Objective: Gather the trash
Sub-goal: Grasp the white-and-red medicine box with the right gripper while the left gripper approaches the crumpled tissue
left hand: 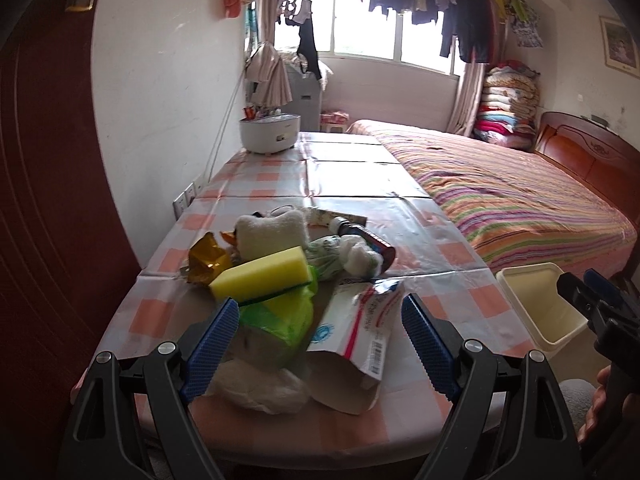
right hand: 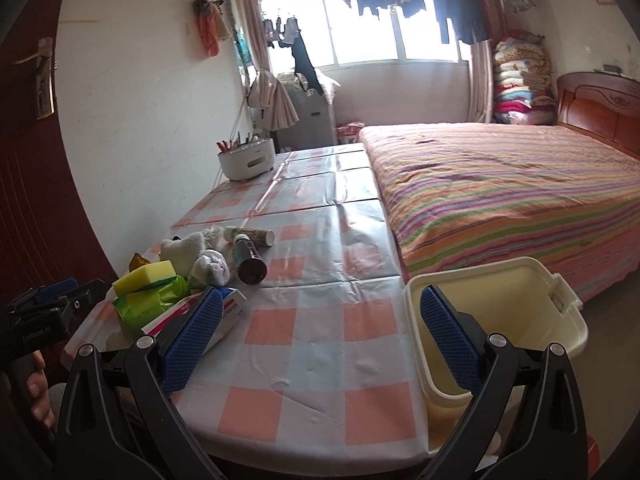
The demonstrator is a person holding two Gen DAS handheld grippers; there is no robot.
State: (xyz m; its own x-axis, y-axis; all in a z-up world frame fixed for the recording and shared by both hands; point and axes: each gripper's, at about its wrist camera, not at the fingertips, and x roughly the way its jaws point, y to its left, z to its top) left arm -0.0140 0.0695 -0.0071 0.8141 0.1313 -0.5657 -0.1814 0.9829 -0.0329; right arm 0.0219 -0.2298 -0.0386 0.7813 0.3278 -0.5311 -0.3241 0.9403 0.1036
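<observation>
Two tools stand wide apart at the fingers, holding nothing: the left tool (left hand: 316,344) hangs just before the trash pile (left hand: 280,280) on the checked worktop (right hand: 304,336), with a yellow sponge (left hand: 262,276) and a white-and-red packet (left hand: 356,320) nearest. Only the right tool (right hand: 320,344) view shows the cream bin (right hand: 520,320) whole, beside the worktop's edge near the bed (right hand: 520,184).

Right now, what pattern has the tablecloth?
The tablecloth has pink and white checks, shown best in the right wrist view.
</observation>
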